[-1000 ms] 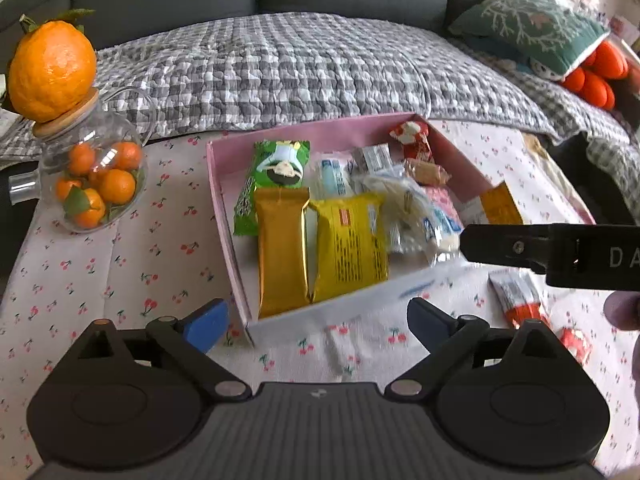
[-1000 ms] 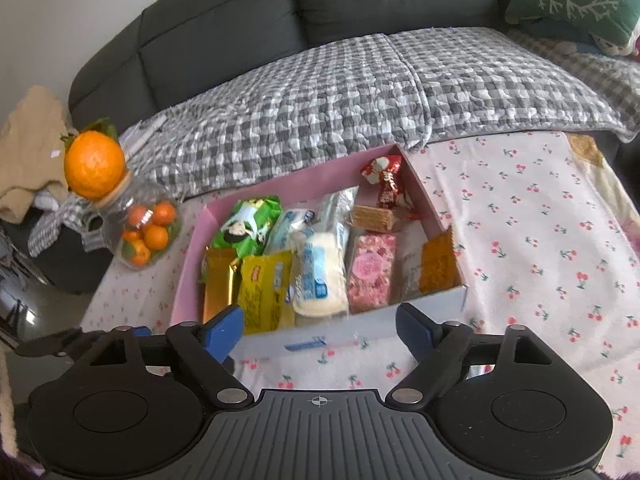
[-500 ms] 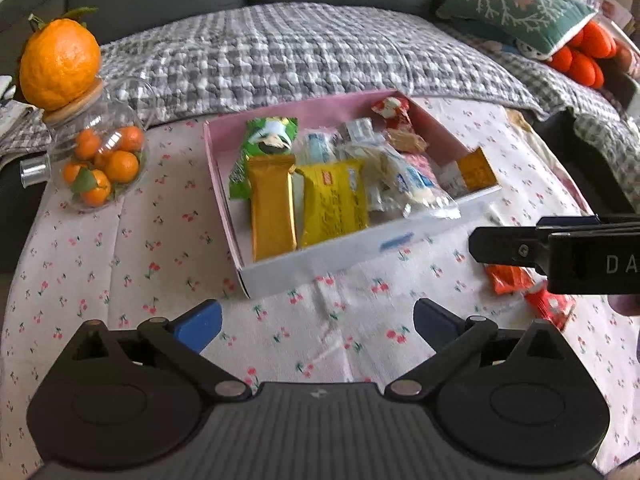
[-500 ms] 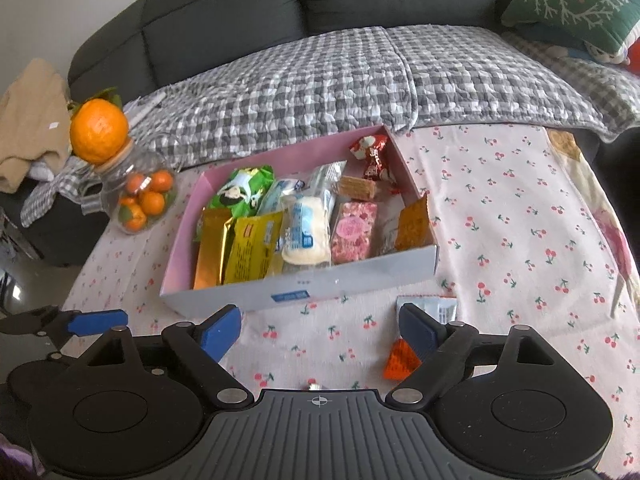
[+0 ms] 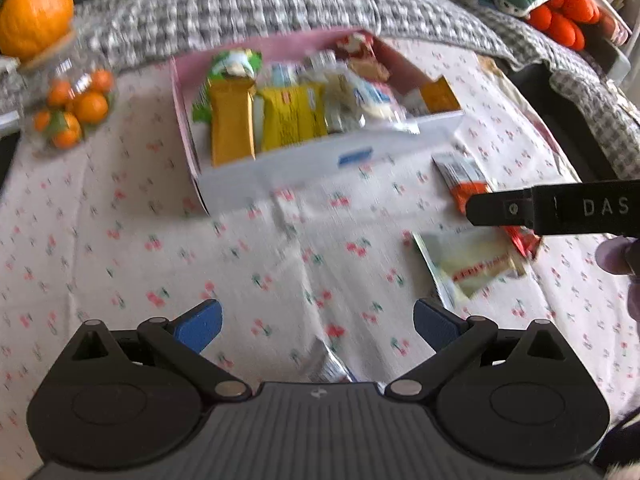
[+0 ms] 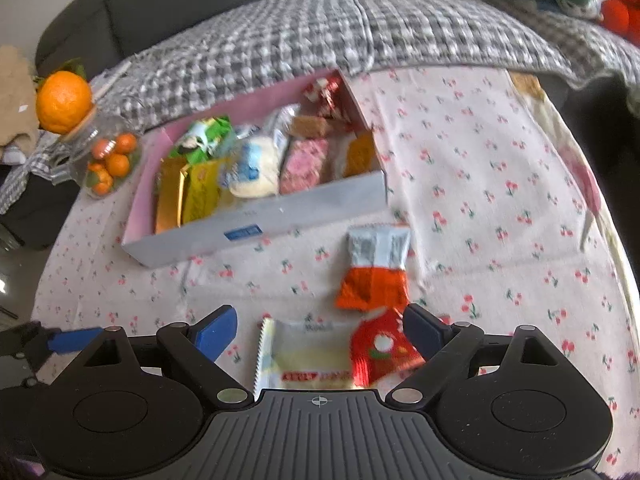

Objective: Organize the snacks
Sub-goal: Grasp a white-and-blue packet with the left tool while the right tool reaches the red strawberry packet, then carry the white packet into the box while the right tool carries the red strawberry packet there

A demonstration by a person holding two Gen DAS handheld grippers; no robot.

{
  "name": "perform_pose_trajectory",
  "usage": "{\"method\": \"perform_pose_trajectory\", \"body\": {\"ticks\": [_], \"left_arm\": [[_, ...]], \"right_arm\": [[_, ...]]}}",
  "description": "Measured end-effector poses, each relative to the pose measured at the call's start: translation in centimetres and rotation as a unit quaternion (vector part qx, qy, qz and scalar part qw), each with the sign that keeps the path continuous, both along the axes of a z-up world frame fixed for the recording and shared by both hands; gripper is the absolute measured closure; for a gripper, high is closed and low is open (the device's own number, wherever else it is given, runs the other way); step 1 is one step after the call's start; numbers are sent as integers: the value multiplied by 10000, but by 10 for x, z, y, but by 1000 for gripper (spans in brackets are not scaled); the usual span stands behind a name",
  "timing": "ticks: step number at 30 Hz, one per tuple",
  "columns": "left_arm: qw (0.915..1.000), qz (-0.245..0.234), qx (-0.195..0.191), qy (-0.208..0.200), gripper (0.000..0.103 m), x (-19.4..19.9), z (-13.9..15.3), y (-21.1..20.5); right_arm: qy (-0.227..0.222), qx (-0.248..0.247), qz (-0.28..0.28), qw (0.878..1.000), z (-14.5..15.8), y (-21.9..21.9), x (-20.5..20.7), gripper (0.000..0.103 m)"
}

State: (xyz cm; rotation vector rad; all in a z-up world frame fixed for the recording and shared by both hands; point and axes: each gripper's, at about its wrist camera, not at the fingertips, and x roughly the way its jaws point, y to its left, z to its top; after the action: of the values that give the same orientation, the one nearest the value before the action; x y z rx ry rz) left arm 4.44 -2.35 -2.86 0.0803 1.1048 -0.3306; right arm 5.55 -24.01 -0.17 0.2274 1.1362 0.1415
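- The snack box (image 6: 256, 232) sat on the worktop (image 6: 500, 208), already full of packets.
- Three loose snacks lay in front of it: an orange and silver packet (image 6: 374, 268), a red packet (image 6: 382, 354) and a white packet (image 6: 304, 360).
- They looked light, soft and crinkly, so probably slippery; a pinch across the flat middle seemed best.
- The right gripper (image 6: 316, 330) had just been opening, with the white and red packets between its jaws, not pressed.
- The left gripper (image 5: 316, 326) was wide open and empty.

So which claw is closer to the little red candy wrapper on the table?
The right claw. The red wrapper lies just inside its right fingertip. The left claw hangs off to the side over bare tablecloth.
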Motion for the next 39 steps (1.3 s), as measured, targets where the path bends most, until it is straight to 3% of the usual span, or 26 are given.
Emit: {"method": "perform_pose_trajectory", "body": {"ticks": [4,8,12,18,22,23,25,34,39], "left_arm": [[9990,12,-256,369,4,-1,-5,0],[9975,-43,-252,663,28,-5,-13,-3],[9959,5,-210,880,45,-6,-20,-2],[9971,-12,-75,764,56,-9,-19,-3],[9978,-68,50,655,70,-10,-19,-1],[9979,-69,46,647,71,-10,-19,-1],[9980,-77,40,629,73,-10,-19,0],[9981,-115,-62,604,78,-10,-16,1],[9982,-117,-160,571,78,-9,-13,0]], "right_arm": [[130,-165,-53,9998,-4,-6,-1,11],[194,-132,-297,9993,-7,-19,2,11],[337,-41,-542,9980,-11,-30,5,11],[690,38,-738,9949,-23,-38,6,11],[793,95,-842,9932,-28,-43,5,18],[818,144,-875,9927,-29,-45,4,22],[896,259,-940,9912,-31,-48,4,39],[832,453,-1130,9891,-27,-58,0,51],[745,468,-1148,9895,-23,-60,0,52]]}}
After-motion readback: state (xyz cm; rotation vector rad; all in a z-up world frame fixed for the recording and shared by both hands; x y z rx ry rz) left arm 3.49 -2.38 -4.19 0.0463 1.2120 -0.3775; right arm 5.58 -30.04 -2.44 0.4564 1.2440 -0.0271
